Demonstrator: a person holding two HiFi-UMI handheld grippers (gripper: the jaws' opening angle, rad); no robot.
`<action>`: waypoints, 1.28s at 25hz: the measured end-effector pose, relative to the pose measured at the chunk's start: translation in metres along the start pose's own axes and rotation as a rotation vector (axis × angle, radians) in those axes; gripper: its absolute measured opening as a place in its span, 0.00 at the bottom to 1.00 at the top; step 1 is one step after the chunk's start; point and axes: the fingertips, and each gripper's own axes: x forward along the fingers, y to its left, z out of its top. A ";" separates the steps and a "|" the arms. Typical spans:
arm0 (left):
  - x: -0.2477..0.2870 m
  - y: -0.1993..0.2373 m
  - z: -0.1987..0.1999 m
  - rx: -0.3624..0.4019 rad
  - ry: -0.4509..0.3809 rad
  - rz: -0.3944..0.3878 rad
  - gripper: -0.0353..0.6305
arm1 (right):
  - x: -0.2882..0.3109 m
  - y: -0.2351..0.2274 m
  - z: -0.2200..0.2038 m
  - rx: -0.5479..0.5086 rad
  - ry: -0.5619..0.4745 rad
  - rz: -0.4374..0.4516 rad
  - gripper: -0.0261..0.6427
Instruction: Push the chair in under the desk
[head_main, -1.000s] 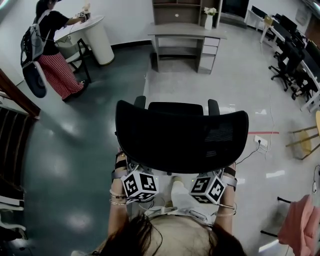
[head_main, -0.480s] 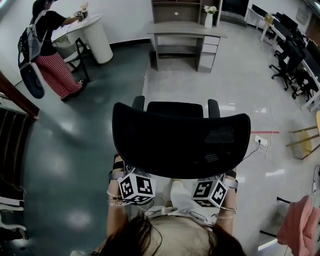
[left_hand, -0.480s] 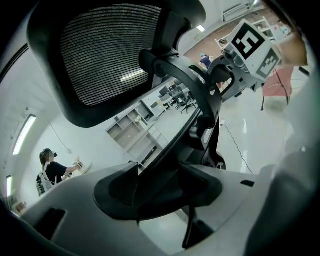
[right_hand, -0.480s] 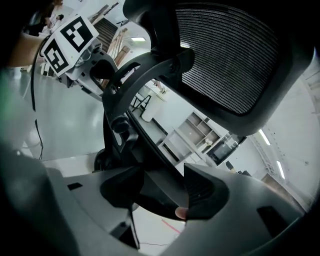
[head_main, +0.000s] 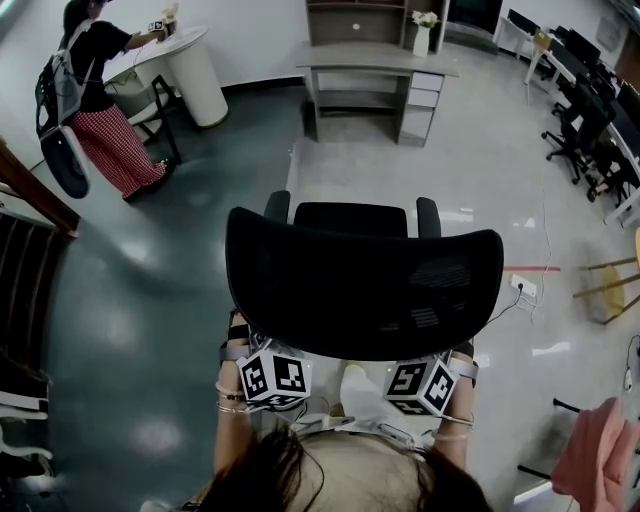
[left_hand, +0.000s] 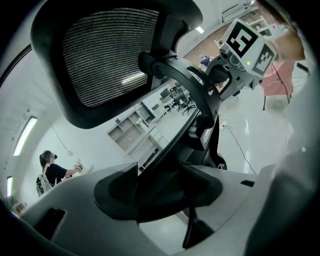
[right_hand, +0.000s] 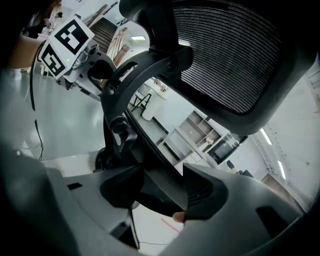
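- Clamping the left gripper (left_hand: 155, 192) and right gripper (right_hand: 162, 192) on the rear frame of the chair (head_main: 365, 280), at 6 o'clock.
- Hardly shifting it since a second ago.
- Leaving it well apart from the desk (head_main: 375, 60) at 12 o'clock.
- Probably still needing nearly the whole push.

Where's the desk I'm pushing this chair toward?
In the head view, the grey desk with drawers stands top centre, in front of a shelf unit, well ahead of the black mesh-backed office chair.
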 end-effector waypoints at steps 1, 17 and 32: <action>0.003 0.001 0.001 -0.001 -0.001 -0.001 0.41 | 0.003 -0.002 0.000 -0.001 0.003 0.002 0.39; 0.035 0.017 0.006 -0.045 0.051 -0.017 0.42 | 0.037 -0.021 0.007 0.004 0.046 0.044 0.39; 0.060 0.028 0.015 -0.045 0.053 -0.053 0.43 | 0.063 -0.039 0.011 -0.003 0.031 0.048 0.39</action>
